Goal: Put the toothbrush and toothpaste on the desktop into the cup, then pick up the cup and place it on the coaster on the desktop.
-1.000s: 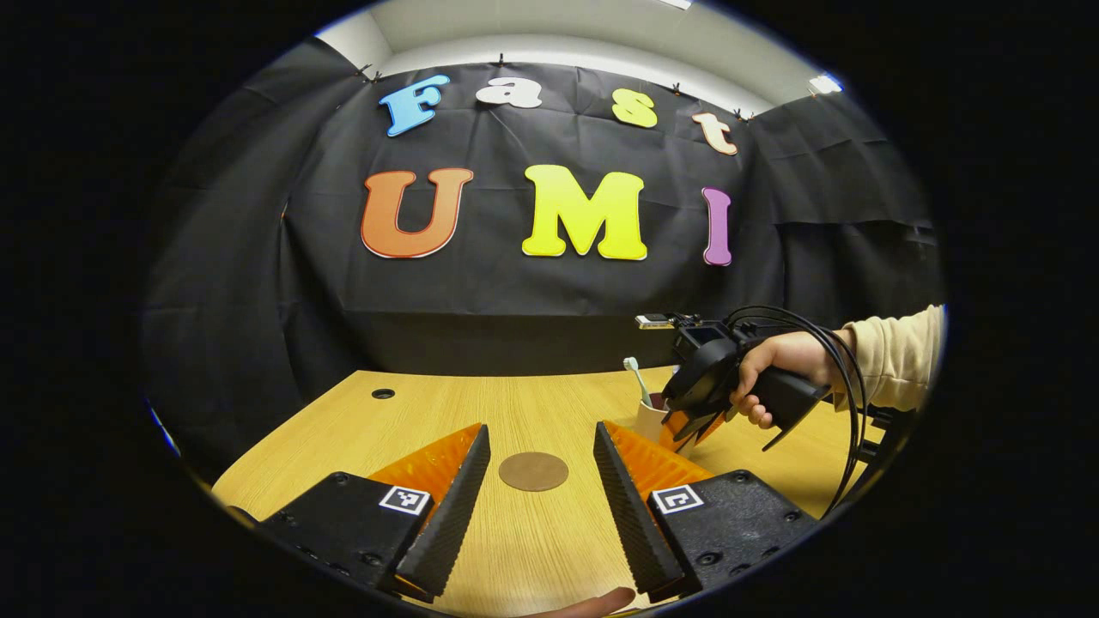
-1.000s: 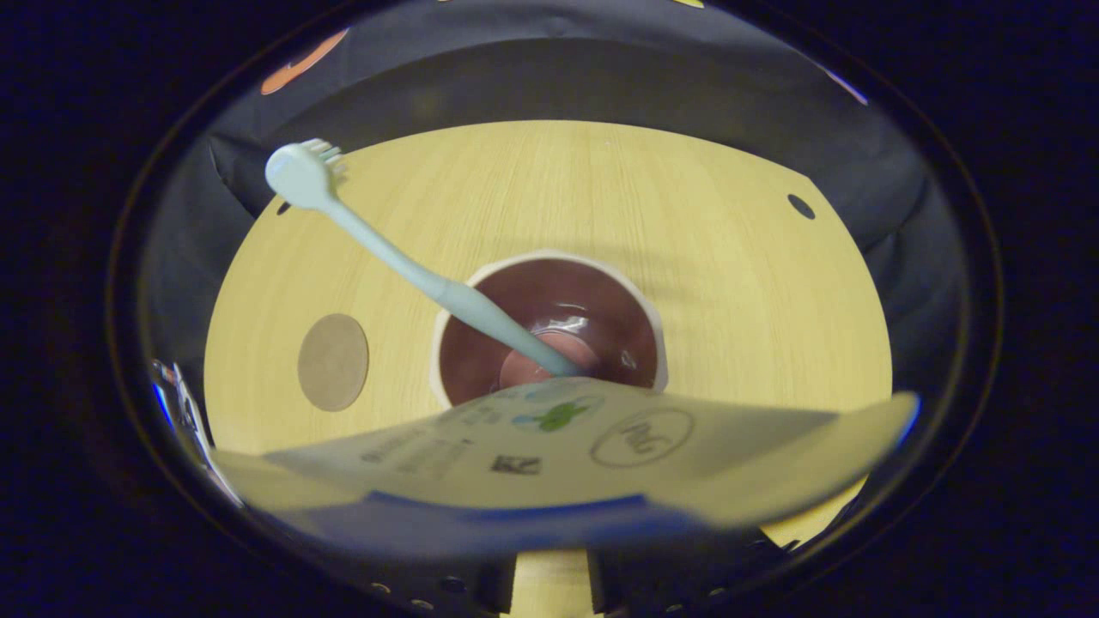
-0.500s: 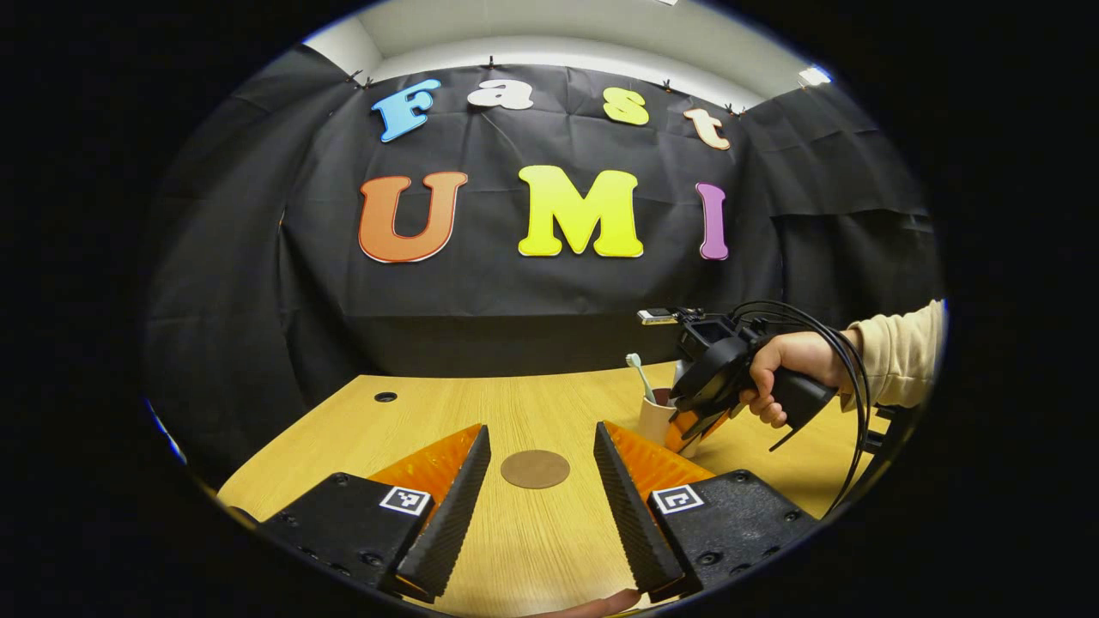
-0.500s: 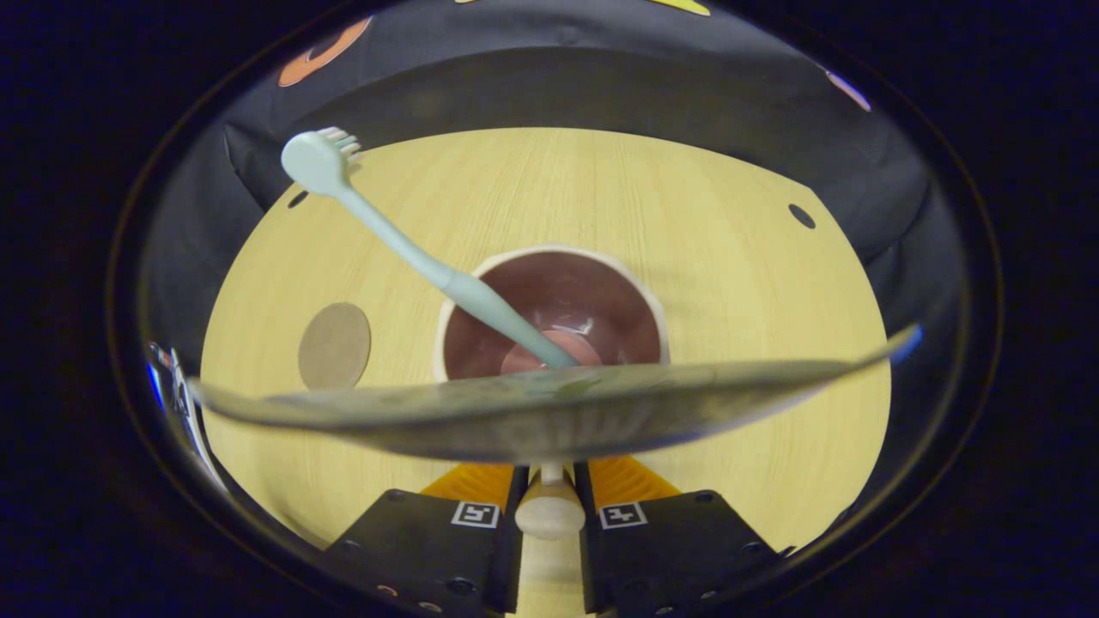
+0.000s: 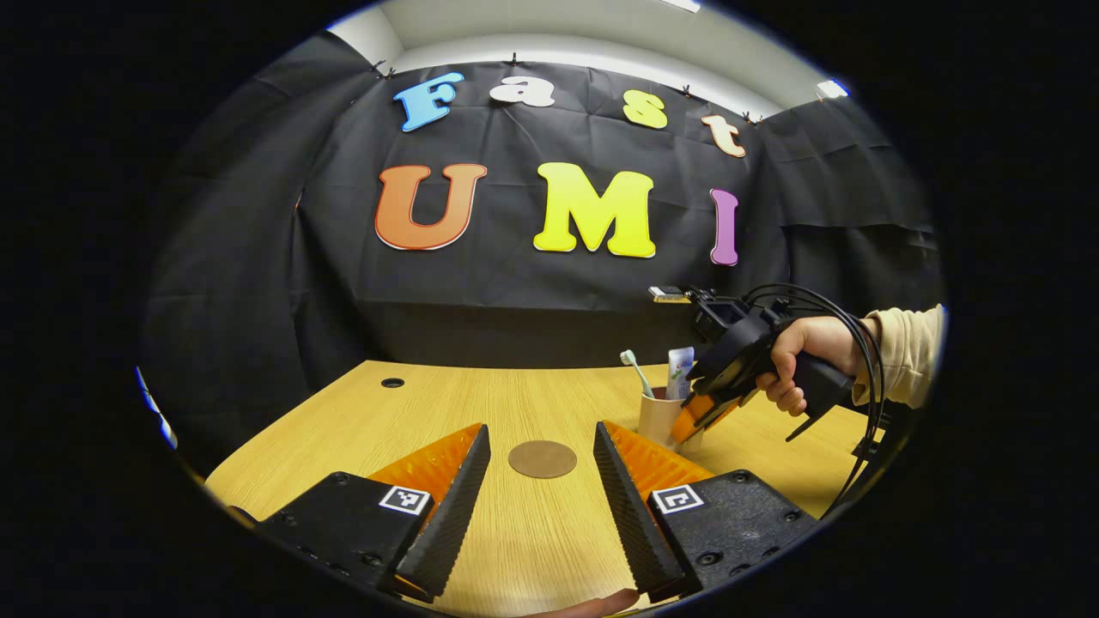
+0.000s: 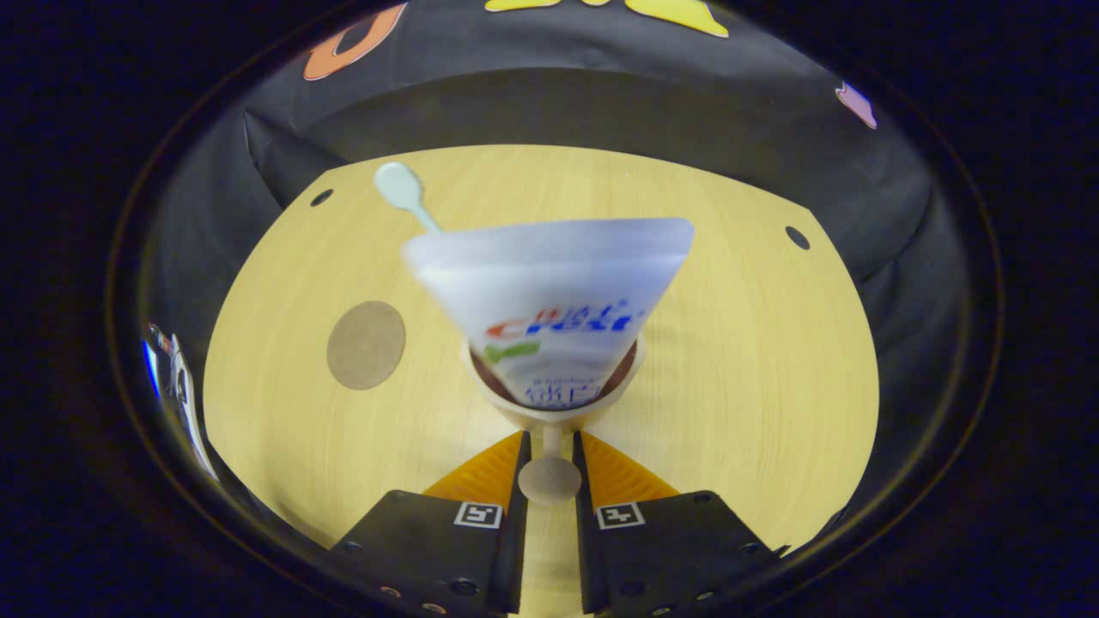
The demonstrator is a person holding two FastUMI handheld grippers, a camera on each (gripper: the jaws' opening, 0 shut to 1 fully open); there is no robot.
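A cream cup point(image 5: 658, 422) with a dark inside stands on the wooden desk point(image 5: 446, 403), right of the round brown coaster point(image 5: 542, 459). A pale green toothbrush point(image 5: 636, 371) and a white toothpaste tube point(image 5: 680, 372) stick up out of it. My left gripper point(image 5: 539, 429) is open low over the desk, and the coaster shows between its fingers. In the right gripper view the toothpaste point(image 6: 549, 300) stands in the cup point(image 6: 549, 418), hiding most of the toothbrush point(image 6: 400, 189). My right gripper point(image 6: 549, 438) hovers at the cup's near wall, fingers a narrow gap apart. A pale rounded knob point(image 6: 549, 479) lies in that gap.
A hand in a cream sleeve point(image 5: 901, 360) holds the right gripper point(image 5: 684, 433), with black cables looping behind it. The coaster point(image 6: 366, 345) lies left of the cup. Round cable holes point(image 5: 392, 383) point(image 6: 797, 238) sit near the desk's back edge, below the black cloth wall.
The right gripper has drawn back and up from the cup. The toothpaste, which leaned across its view, now stands upright in the cup. The left gripper has barely moved.
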